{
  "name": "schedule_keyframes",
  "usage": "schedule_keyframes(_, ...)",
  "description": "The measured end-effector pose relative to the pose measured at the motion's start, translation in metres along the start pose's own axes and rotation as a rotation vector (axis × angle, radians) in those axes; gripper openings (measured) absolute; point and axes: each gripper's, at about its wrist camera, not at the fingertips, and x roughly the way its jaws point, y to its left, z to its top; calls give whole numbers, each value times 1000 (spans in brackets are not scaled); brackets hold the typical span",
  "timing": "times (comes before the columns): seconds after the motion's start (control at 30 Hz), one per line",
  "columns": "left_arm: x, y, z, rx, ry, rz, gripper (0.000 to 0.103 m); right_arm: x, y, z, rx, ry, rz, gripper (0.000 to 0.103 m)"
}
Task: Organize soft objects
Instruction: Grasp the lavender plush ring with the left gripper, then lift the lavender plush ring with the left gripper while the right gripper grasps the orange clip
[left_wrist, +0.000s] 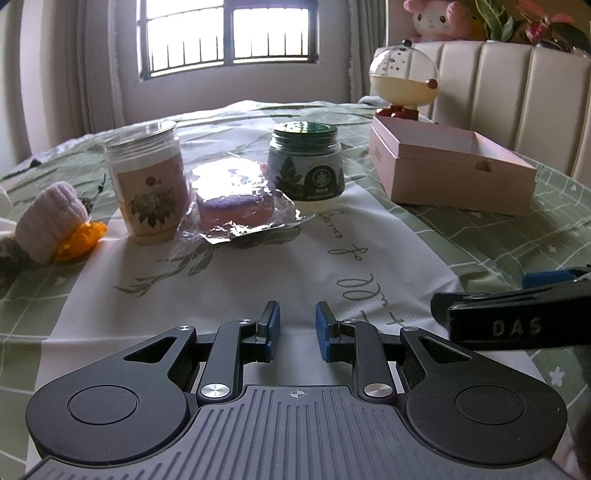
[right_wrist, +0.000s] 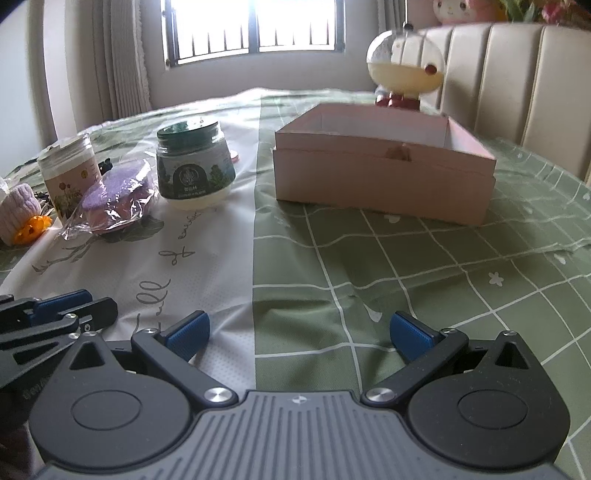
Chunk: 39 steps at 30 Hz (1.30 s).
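Eyeing the wrapped sponge (left_wrist: 234, 205) left of the green jar (left_wrist: 306, 164): light, squishy, slippery film, so I'd pinch its sides. Left gripper (left_wrist: 297, 325) narrowly parted, right gripper (right_wrist: 299, 332) wide, both empty.

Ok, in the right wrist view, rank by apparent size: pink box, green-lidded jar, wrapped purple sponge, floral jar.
1. pink box, largest by far, though also nearest.
2. green-lidded jar.
3. wrapped purple sponge and floral jar look about alike; I won't rank them.
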Motion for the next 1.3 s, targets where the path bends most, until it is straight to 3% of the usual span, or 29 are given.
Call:
schedule_keyframes(0.17,-1,17,9,-70,37,-59,24,8,1,18,-12,145,4,103)
schedule_keyframes(0.33,-15,65,27,-174,61,-88,25,9,6,20,-59,193,-7,103)
schedule_keyframes(0.5,-45,159,46,-315,5,59,24,6,20,28,-173,224,31,103)
schedule_keyframes(0.6,-54,211,55,-371,-17,144,24,-7,41,36,-245,156,75,102)
schedule_keyframes(0.7,-54,242,64,-302,-50,188,24,-22,74,43,-310,86,160,101)
schedule_keyframes(0.87,-39,267,85,-269,-52,82,24,-39,136,47,-480,79,336,95)
schedule_keyframes(1.0,-20,238,107,-15,-6,-12,29,-51,167,36,-613,23,377,95)
schedule_keyframes(1.07,-4,228,112,64,49,-17,29,-56,168,30,-647,13,389,95)
schedule_keyframes(1.17,22,233,117,42,168,-58,27,-60,161,25,-663,19,398,95)
schedule_keyframes(1.3,37,246,113,-16,237,-54,30,-54,142,23,-634,65,401,95)
